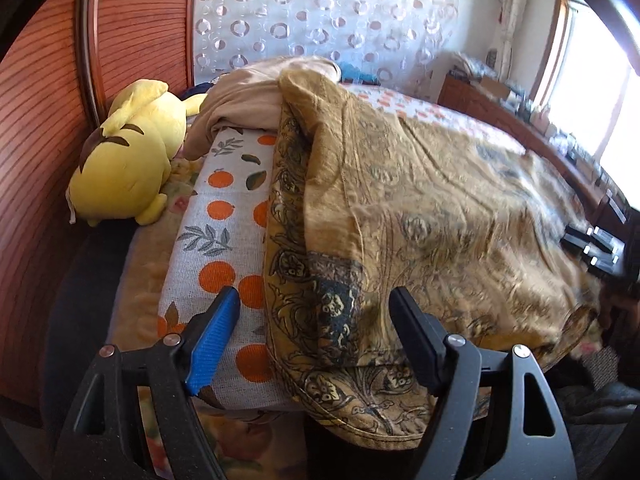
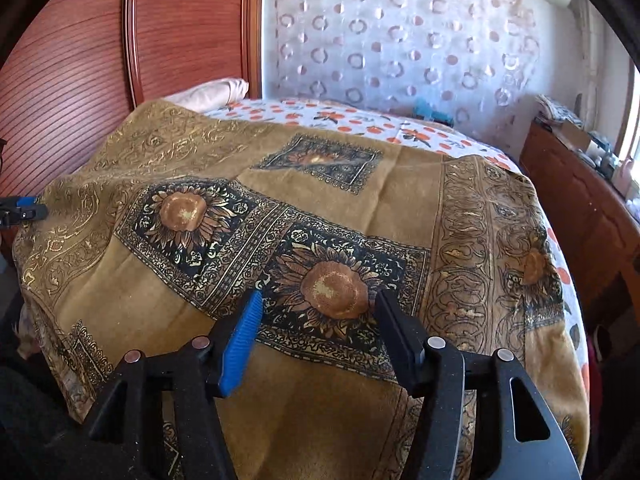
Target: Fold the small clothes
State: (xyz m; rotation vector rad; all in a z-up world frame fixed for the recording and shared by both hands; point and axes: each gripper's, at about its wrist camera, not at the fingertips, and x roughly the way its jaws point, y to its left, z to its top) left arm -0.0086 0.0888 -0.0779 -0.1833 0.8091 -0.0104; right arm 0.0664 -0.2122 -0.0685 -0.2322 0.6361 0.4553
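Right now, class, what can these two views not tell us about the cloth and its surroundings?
- Left wrist view: the golden cloth is motion-blurred at right; the right gripper there is smeared.
- Right wrist view: the cloth's near edge is cut off by the right gripper.
- Dresser items: too small.

A reddish wooden headboard, circle-patterned curtain, and bright, seemingly sunlit window surround the bed.

I see matt gold woven cloth, glossy ribbed wood headboard, plush yellow toy, sheer curtain.
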